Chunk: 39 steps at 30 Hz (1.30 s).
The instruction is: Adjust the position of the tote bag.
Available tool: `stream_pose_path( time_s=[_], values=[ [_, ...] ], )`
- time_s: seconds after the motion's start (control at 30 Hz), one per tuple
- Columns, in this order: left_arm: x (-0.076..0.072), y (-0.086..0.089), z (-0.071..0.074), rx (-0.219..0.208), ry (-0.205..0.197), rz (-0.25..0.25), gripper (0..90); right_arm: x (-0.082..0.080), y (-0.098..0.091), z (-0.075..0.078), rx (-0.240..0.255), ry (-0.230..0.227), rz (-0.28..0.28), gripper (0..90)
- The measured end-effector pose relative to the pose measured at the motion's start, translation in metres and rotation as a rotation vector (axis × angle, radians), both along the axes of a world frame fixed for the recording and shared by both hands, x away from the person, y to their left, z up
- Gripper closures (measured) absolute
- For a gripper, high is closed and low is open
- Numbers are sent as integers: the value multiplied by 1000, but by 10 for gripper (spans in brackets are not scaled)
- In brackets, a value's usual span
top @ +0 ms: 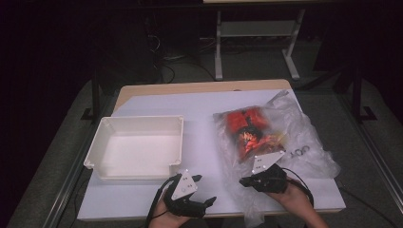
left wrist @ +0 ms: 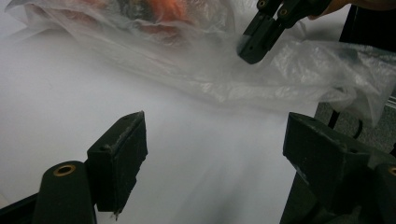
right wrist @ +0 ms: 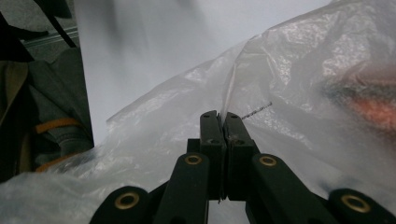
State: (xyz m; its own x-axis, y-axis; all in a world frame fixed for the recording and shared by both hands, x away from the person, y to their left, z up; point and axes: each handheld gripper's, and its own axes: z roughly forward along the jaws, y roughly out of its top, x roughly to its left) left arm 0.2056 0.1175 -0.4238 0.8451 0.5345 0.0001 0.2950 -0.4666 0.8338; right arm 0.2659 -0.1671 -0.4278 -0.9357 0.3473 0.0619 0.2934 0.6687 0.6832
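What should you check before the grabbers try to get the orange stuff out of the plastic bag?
1. Right gripper pinching the plastic bag: ok, jaws shut on a fold.
2. Left gripper ready to grab: ok, jaws wide apart, holding nothing.
3. White tray free for the contents: ok, nothing in it.
4. Orange packets inside the bag: ok.
5. Bag mouth open: cannot tell.
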Motion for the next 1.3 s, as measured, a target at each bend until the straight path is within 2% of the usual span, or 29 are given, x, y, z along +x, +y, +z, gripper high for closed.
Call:
stream_pose_path(
  time_s=[0.1, 0.2, 0.47, 0.6, 0.67, 0.7, 0.73, 0.77, 0.8, 0.9, 1.0, 1.2, 1.3],
  values=[
    [0, 0, 0, -2, 1, 0, 214, 1, 7, -1, -5, -2, 11, 881],
    [0, 1, 0, -3, -4, 0, 215, 2, 22, 0, -12, -8, 36, 882],
    [-1, 5, 2, -14, -7, 10, 215, 8, 55, 2, 0, -23, 83, 884],
    [-1, 6, 3, -15, -3, 12, 216, 9, 63, 2, -4, -20, 79, 872],
    [0, 6, 3, -17, -5, 11, 215, 10, 61, 1, -9, -26, 84, 816],
    [0, 6, 3, -17, -5, 11, 216, 10, 61, 1, -9, -26, 84, 816],
    [0, 5, 3, -16, -3, 9, 216, 9, 57, 4, 4, -28, 64, 753],
    [0, 5, 3, -16, -3, 9, 216, 9, 57, 4, 4, -28, 64, 753],
    [0, 4, 3, -15, -3, 8, 215, 7, 50, 11, 28, -17, 45, 675],
    [1, 2, 5, -8, -7, 2, 216, 5, 34, 23, 66, -15, 15, 601],
    [4, -4, 10, -20, -6, -10, 221, 0, 12, 36, 109, -19, -25, 552],
    [8, -21, 17, -17, -9, -36, 232, -1, -33, 50, 128, -63, -104, 470],
    [12, -29, 18, -11, -9, -40, 242, 0, -53, 53, 113, -95, -141, 437]
  ],
)
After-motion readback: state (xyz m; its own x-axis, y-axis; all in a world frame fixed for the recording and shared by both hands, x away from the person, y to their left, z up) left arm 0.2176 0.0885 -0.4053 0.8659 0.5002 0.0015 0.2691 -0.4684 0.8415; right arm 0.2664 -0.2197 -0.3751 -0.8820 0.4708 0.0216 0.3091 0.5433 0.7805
